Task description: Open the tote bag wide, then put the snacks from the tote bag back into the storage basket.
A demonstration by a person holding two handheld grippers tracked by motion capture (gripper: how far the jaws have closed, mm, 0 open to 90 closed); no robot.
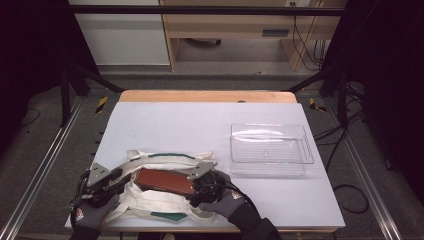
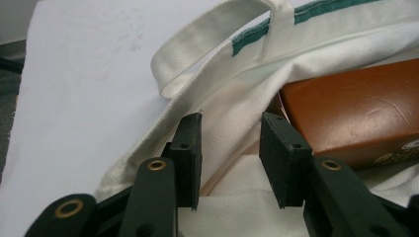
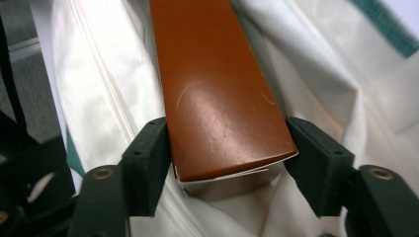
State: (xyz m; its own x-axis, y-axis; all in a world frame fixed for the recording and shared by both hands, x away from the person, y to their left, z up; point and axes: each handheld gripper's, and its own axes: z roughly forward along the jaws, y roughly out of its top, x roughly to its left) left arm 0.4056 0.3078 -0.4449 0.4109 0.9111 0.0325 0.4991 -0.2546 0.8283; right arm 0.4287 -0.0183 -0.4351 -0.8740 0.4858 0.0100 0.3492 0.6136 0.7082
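Note:
A white cloth tote bag (image 1: 150, 202) with green trim lies flat near the table's front edge. A long brown box (image 1: 165, 181) rests in its mouth, between the fabric layers. My right gripper (image 1: 194, 187) comes in from the right and is shut on the box's near end (image 3: 212, 89), one jaw pressed to each side (image 3: 227, 153). My left gripper (image 1: 125, 178) is at the bag's left edge; its jaws (image 2: 232, 148) stand apart with bag fabric (image 2: 227, 98) between them and the box (image 2: 356, 108) just to their right.
An empty clear plastic tray (image 1: 306, 147) sits on the right half of the white table (image 1: 175, 125). Beyond the table's wooden back edge is floor and furniture. Metal frame rails run along both sides.

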